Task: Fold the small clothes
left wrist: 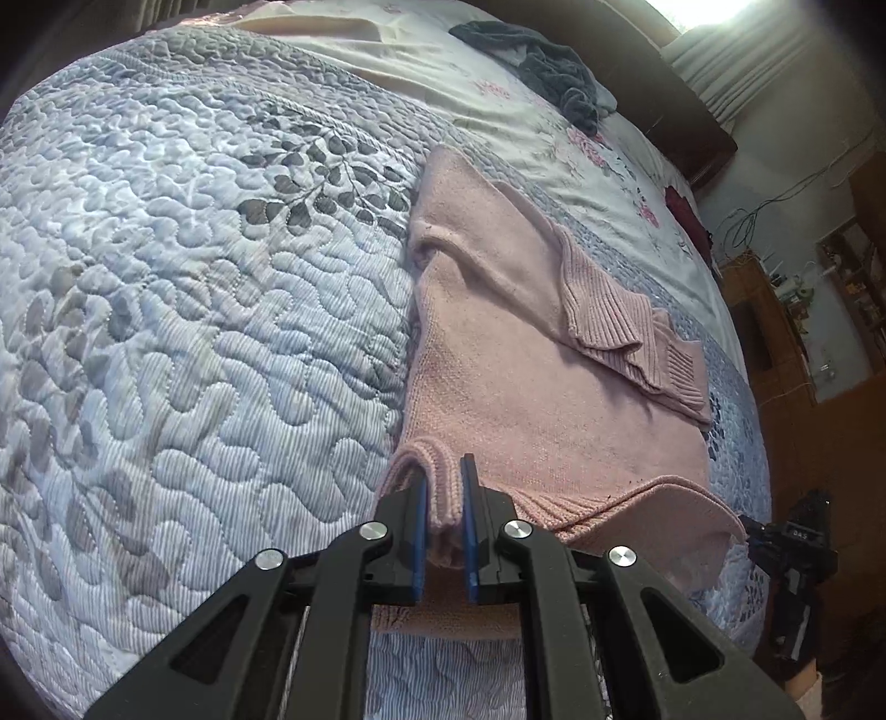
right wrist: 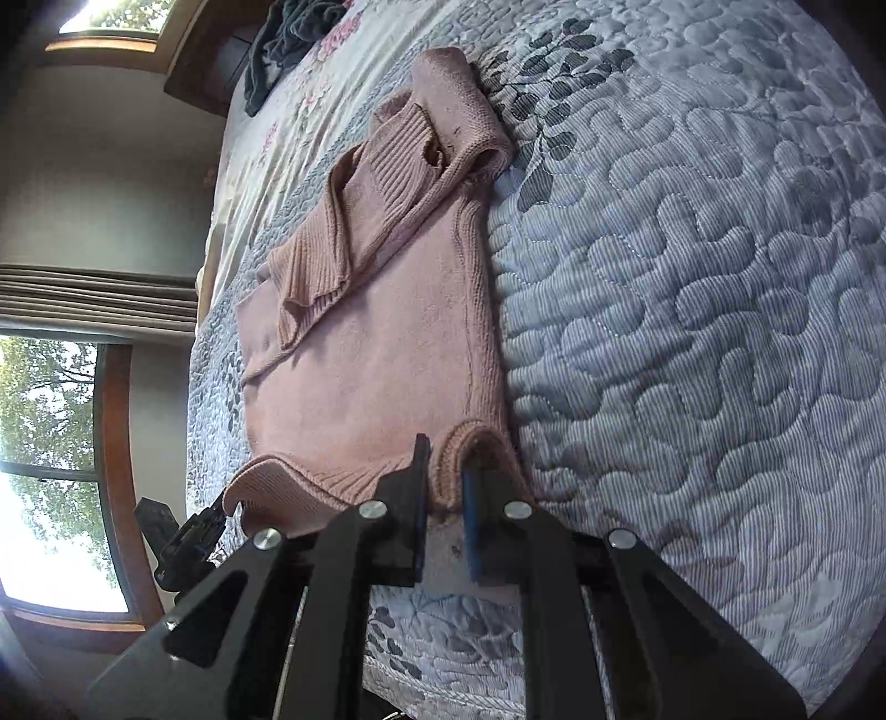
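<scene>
A pink knitted sweater (left wrist: pixel 515 382) lies flat on the quilted bedspread (left wrist: pixel 194 310), its ribbed sleeves folded across the body. My left gripper (left wrist: pixel 444 471) is shut on one corner of the ribbed hem, which bunches between the blue pads. In the right wrist view the sweater (right wrist: pixel 376 343) stretches away from me, and my right gripper (right wrist: pixel 446 459) is shut on the other hem corner. Each view shows the opposite gripper at the far hem corner: the right gripper (left wrist: pixel 786 554) and the left gripper (right wrist: pixel 185 537). The hem edge between them is slightly lifted.
A dark grey garment (left wrist: pixel 554 61) lies heaped near the headboard (left wrist: pixel 692 111) on a floral sheet (left wrist: pixel 554 127). A cream blanket (left wrist: pixel 332 27) sits at the far end. Wooden furniture (left wrist: pixel 786 332) and cables stand beside the bed. Windows (right wrist: pixel 50 471) are on the wall.
</scene>
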Action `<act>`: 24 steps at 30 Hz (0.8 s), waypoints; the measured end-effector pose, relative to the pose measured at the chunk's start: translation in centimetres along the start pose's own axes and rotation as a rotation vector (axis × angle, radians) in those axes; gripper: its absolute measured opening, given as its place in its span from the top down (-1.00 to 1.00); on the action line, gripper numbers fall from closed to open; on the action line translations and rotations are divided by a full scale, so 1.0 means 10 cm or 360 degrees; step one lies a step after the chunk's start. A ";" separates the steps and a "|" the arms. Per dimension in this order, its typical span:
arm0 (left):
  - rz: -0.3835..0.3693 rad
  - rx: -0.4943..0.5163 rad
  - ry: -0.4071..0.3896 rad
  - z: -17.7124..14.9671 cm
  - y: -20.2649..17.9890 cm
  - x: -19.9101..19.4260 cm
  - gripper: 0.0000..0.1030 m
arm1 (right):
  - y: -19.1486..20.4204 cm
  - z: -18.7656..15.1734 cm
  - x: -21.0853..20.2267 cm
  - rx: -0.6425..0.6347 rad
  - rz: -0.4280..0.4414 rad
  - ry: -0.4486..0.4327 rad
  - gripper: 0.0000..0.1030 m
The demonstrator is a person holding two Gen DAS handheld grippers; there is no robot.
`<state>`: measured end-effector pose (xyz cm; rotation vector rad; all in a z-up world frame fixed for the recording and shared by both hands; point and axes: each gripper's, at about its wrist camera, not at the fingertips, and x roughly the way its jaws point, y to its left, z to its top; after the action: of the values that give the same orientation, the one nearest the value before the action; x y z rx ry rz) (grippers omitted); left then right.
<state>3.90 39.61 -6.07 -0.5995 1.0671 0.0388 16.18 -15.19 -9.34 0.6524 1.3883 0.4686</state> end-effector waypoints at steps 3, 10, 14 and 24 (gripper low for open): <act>0.0026 -0.0009 0.0042 0.06 0.01 0.16 0.79 | -0.04 0.09 0.11 0.0013 -0.0024 0.0029 0.82; -0.0035 -0.0096 0.0084 0.10 0.14 0.26 0.72 | -0.08 0.21 0.25 0.0033 -0.0030 0.0070 0.76; -0.0132 -0.0217 0.0090 0.07 0.28 0.17 0.67 | -0.16 0.20 0.14 0.0071 0.0017 0.0077 0.70; -0.0180 -0.0318 -0.0024 0.01 0.49 -0.22 0.37 | -0.16 0.12 -0.27 -0.0005 -0.0028 -0.0015 0.05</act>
<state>1.39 44.31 -6.34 -0.8378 1.0200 0.0518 16.85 -18.28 -8.36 0.6383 1.3832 0.4530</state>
